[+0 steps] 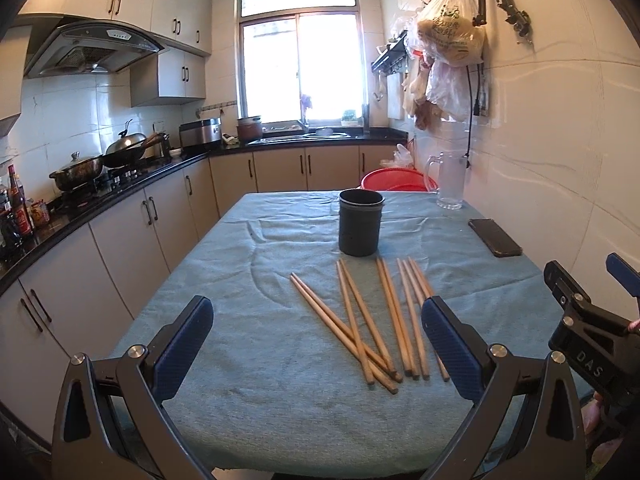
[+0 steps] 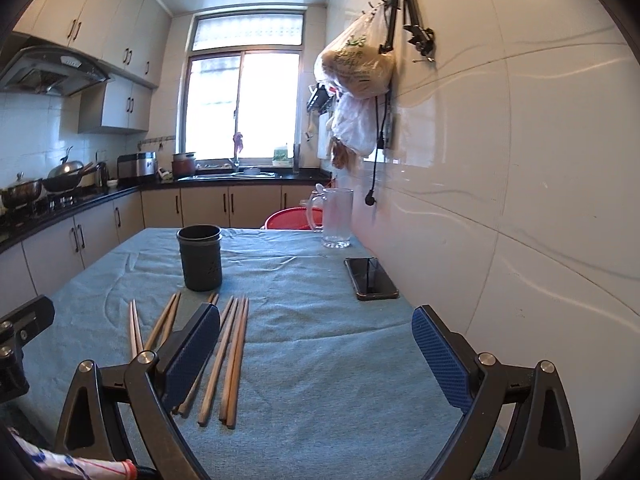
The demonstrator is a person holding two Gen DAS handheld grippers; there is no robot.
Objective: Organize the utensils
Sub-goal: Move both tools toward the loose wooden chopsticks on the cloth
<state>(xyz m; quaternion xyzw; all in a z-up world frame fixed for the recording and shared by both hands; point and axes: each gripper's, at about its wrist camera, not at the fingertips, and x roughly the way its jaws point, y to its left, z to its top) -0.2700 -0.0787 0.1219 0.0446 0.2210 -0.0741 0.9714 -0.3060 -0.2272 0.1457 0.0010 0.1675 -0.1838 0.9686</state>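
Several wooden chopsticks (image 1: 372, 320) lie fanned out on the blue-green tablecloth (image 1: 260, 248), thick ends toward me. A dark cylindrical holder (image 1: 360, 222) stands upright just beyond them and looks empty. My left gripper (image 1: 316, 320) is open and empty, hovering above the near end of the chopsticks. My right gripper (image 2: 316, 328) is open and empty, to the right of the chopsticks (image 2: 232, 356), with the holder (image 2: 200, 258) ahead on its left. The right gripper's body also shows at the right edge of the left wrist view (image 1: 588, 320).
A black phone (image 1: 494, 237) lies on the table's right side near the tiled wall; it also shows in the right wrist view (image 2: 370, 278). A clear glass pitcher (image 2: 334, 218) stands at the far right corner, with a red basin (image 2: 294, 218) behind the table. Kitchen counter and stove run along the left.
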